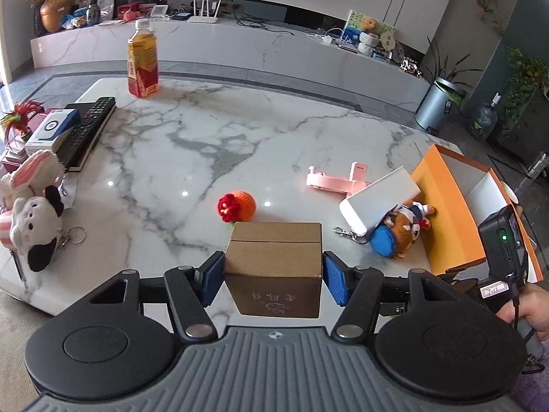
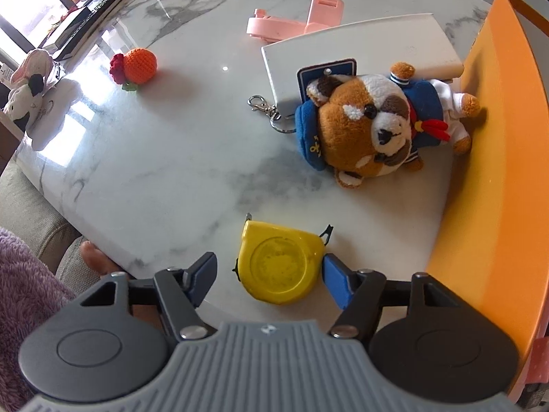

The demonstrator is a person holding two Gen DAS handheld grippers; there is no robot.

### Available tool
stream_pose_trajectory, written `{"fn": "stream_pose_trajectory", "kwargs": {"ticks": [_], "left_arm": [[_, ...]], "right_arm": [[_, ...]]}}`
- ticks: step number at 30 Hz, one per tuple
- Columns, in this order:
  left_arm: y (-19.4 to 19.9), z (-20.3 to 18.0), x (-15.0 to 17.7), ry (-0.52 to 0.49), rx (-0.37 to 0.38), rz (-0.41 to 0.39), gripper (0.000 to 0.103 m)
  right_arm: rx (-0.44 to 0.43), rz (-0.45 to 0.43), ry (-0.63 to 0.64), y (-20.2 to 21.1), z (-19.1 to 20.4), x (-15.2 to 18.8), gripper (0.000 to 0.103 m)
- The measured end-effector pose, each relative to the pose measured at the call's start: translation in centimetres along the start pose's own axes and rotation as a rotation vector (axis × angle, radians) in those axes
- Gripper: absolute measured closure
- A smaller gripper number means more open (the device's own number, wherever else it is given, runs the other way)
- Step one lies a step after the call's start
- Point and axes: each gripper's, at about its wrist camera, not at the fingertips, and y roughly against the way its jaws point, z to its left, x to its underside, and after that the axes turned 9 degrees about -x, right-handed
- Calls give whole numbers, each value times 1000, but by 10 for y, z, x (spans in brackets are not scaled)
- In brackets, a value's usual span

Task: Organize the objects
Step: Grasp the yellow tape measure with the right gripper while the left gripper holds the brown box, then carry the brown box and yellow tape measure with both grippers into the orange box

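My left gripper [image 1: 273,276] is shut on a brown cardboard box [image 1: 274,261] and holds it above the marble table's [image 1: 206,144] near edge. My right gripper [image 2: 271,279] is open around a yellow tape measure [image 2: 279,266] lying on the table; the right pad touches it, the left pad stands apart. An open orange box [image 1: 446,213] stands at the right; its wall shows in the right wrist view [image 2: 494,171]. A dog plush keychain [image 2: 374,123] lies against it, partly on a white power bank [image 2: 363,51]. A crocheted orange [image 2: 137,67] and a pink holder [image 2: 291,24] lie farther off.
A tea bottle [image 1: 142,61] stands at the table's far side. A remote [image 1: 89,130], small boxes and plush toys [image 1: 32,219] crowd the left edge. The other hand-held gripper [image 1: 504,250] shows at the right beside the orange box.
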Motion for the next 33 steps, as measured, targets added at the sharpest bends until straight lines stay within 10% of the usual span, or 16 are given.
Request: {"fn": "stream_pose_trajectory", "kwargs": {"ticks": [9,16,24,33], "left_arm": [[9,-44,-4,-92,38,-14,33],[27,-100,-14,-219,133,-63,33],[26,-214,-26,-421,339,-104,33],[-31,-349,-24,-611,501,25,33]], "right_arm": [[-42,-56,-10,18,-4,8,45],[-114,-216,52,120,-1,25,45],[55,-320,-64,222,-83,58,45],[137,-378,-186,263,-160,86,47]]}}
